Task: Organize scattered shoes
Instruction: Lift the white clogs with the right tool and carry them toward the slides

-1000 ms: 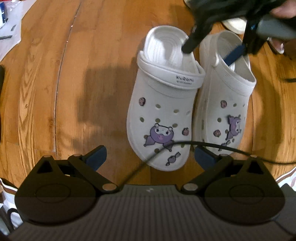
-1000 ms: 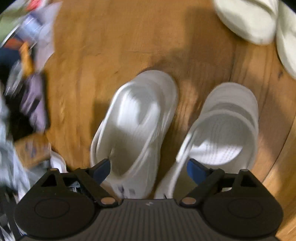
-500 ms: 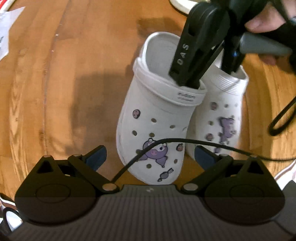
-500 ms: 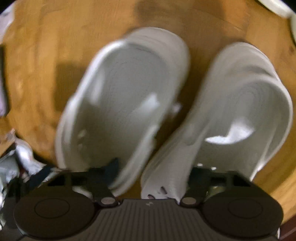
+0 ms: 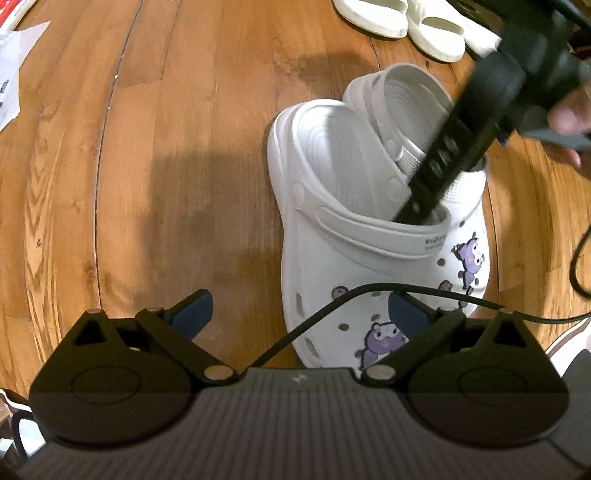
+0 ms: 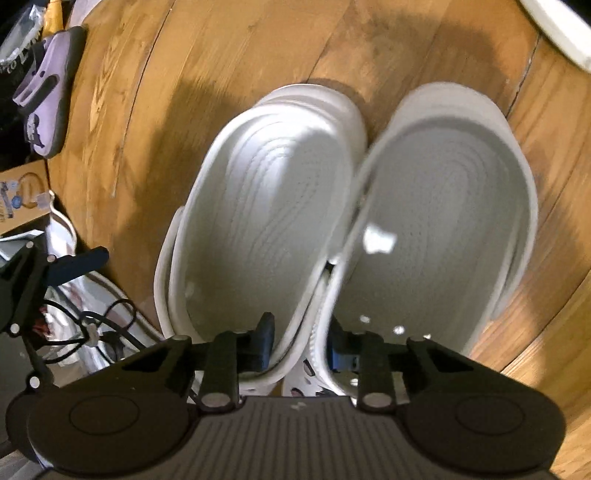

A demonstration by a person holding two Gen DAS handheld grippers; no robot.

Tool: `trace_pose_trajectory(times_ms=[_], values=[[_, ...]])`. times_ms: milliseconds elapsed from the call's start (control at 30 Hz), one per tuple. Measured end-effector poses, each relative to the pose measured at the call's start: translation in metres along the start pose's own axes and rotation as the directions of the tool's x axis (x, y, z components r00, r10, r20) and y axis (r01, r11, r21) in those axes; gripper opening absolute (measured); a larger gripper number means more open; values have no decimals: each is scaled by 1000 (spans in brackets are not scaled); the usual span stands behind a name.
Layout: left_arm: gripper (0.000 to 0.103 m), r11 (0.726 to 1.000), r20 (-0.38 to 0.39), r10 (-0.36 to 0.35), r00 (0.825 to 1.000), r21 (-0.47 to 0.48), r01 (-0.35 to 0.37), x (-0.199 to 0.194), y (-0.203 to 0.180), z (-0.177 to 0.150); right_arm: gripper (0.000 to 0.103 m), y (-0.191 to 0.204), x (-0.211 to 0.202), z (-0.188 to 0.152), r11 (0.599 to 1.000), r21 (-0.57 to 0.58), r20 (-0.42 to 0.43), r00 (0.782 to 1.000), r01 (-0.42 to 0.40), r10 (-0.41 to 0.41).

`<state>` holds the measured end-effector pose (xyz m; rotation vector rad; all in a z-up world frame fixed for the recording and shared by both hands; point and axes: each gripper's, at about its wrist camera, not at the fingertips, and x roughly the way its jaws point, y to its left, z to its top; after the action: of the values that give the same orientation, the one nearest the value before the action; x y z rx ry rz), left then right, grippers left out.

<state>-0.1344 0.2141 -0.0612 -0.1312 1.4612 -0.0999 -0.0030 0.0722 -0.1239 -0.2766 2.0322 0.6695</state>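
Two white clogs with purple charms stand side by side on the wooden floor, the nearer clog (image 5: 332,258) touching the farther clog (image 5: 406,96). My right gripper (image 6: 301,345) has one finger inside each clog (image 6: 266,206) (image 6: 443,206). Its jaws are closing on the two inner walls, which are pinched together between the pads. In the left wrist view its black finger (image 5: 436,166) reaches down into the nearer clog, held by a hand (image 5: 569,114). My left gripper (image 5: 299,301) hovers open above the clogs' toes with nothing held.
A pair of white slides (image 5: 369,14) lies beyond the clogs. Paper (image 5: 11,74) lies at the far left. A black cable (image 5: 314,321) crosses the left gripper. A purple item (image 6: 44,92), a box (image 6: 22,195) and cables (image 6: 96,325) crowd the floor's left side.
The right gripper's fingers have gone down into the two clogs and drawn in, pulling the clogs together. The clogs have shifted right in the left wrist view. The left gripper stays open.
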Motion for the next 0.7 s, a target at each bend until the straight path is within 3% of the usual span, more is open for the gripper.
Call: trace_pose_trajectory(times_ms=[300,467,700], values=[[103,1000,31,-15,999,-18,16,-17,10,4,27,6,-9,-6,995,15,46,994,-103,102],[103,997,59,-37,998,-71,42,-27,22,11,26,-1,-23,9,972,70,99,971,-225,218],[103,993,95,-33,995,-113,44,-36,39,20,26,15,-64,32,980,8,228,954,-200,193]])
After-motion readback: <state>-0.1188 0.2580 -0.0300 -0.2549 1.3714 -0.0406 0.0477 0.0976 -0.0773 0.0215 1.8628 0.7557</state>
